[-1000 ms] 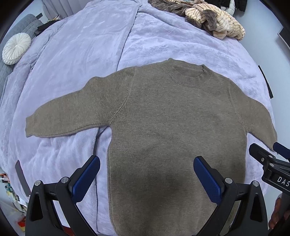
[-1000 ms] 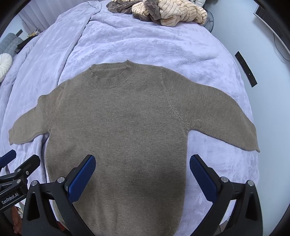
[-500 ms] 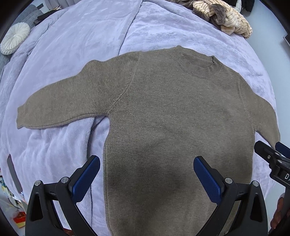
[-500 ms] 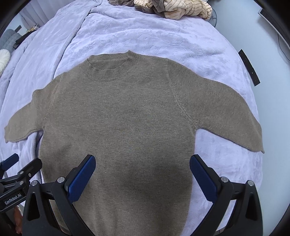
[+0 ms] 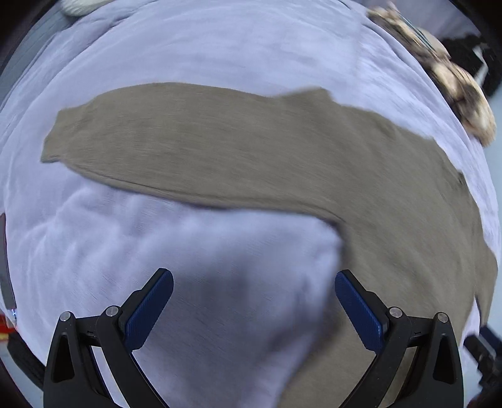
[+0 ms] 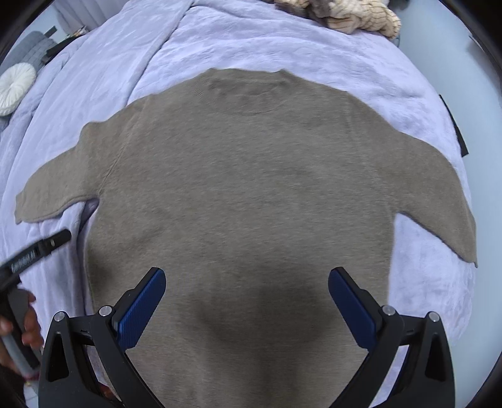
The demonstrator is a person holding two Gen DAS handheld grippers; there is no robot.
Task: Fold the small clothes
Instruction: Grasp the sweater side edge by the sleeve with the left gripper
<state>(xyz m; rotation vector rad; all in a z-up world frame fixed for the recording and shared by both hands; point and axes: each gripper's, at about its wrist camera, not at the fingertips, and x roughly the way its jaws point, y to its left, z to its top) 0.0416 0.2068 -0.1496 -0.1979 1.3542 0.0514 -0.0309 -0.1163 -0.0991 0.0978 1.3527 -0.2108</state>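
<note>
Right wrist view: the brown sweater [image 6: 251, 194] lay flat, face up, on the lavender bedspread [image 6: 282, 40], collar at 12 o'clock, sleeves spread toward 9 and 3 o'clock. The right gripper [image 6: 246, 309] hung above its lower body, jaws spread wide, holding nothing. The left gripper [image 5: 254, 310], equally wide apart and empty, hung over bare bedspread at 6 o'clock from the left sleeve [image 5: 175, 141]. Left view blurred.

We count one brown sweater [image 6: 251, 194] with two sleeves, on one lavender blanket [image 6: 251, 40]. Two grippers, both spread wide: right gripper [image 6: 247, 301], left gripper [image 5: 254, 306]. One heap of striped clothes [image 6: 354, 15] far ahead, one round white cushion [image 6: 15, 86] off left.
</note>
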